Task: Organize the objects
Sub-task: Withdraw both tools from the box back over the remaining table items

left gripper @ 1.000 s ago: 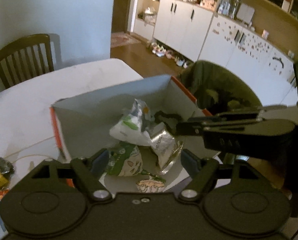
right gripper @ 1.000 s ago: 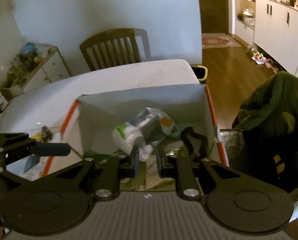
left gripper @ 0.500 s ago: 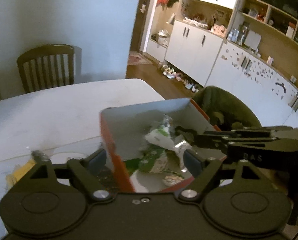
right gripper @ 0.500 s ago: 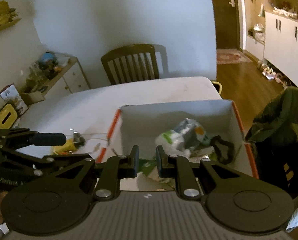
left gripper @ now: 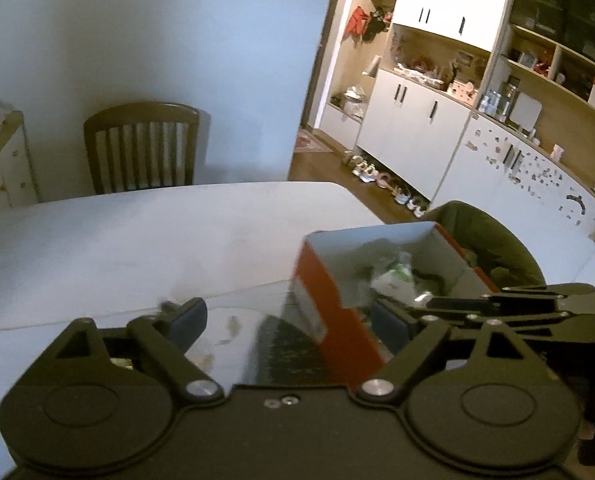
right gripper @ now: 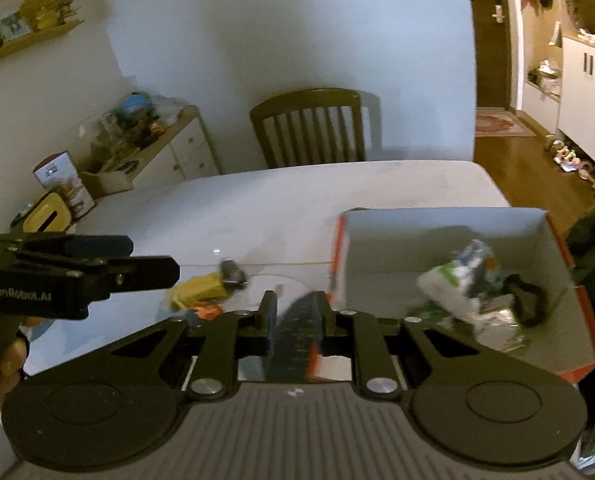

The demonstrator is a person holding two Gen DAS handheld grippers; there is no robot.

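An orange cardboard box (right gripper: 449, 232) with a grey inside stands on the white table (right gripper: 277, 200). It holds snack packets (right gripper: 457, 280) and a black item (right gripper: 525, 300). A yellow object (right gripper: 201, 288) with a small dark thing on it lies on the table left of the box. My right gripper (right gripper: 294, 316) hangs above the box's near left corner; its jaws are opening with nothing between them. My left gripper (left gripper: 291, 320) is wide open, still opening and empty, with the box (left gripper: 325, 300) ahead to its right. Each gripper shows in the other's view: the left one (right gripper: 97, 256), the right one (left gripper: 497, 312).
A wooden chair (right gripper: 309, 128) stands at the table's far side. A cluttered sideboard (right gripper: 149, 140) and a yellow tissue box (right gripper: 47, 216) are at the left. A dark green jacket (left gripper: 485, 240) hangs over a seat right of the box, with white cabinets (left gripper: 417, 128) beyond.
Both grippers have swung left and risen away from above the box, which now lies to the right in both views. The yellow object has come into the right wrist view. Both jaws stand wider.
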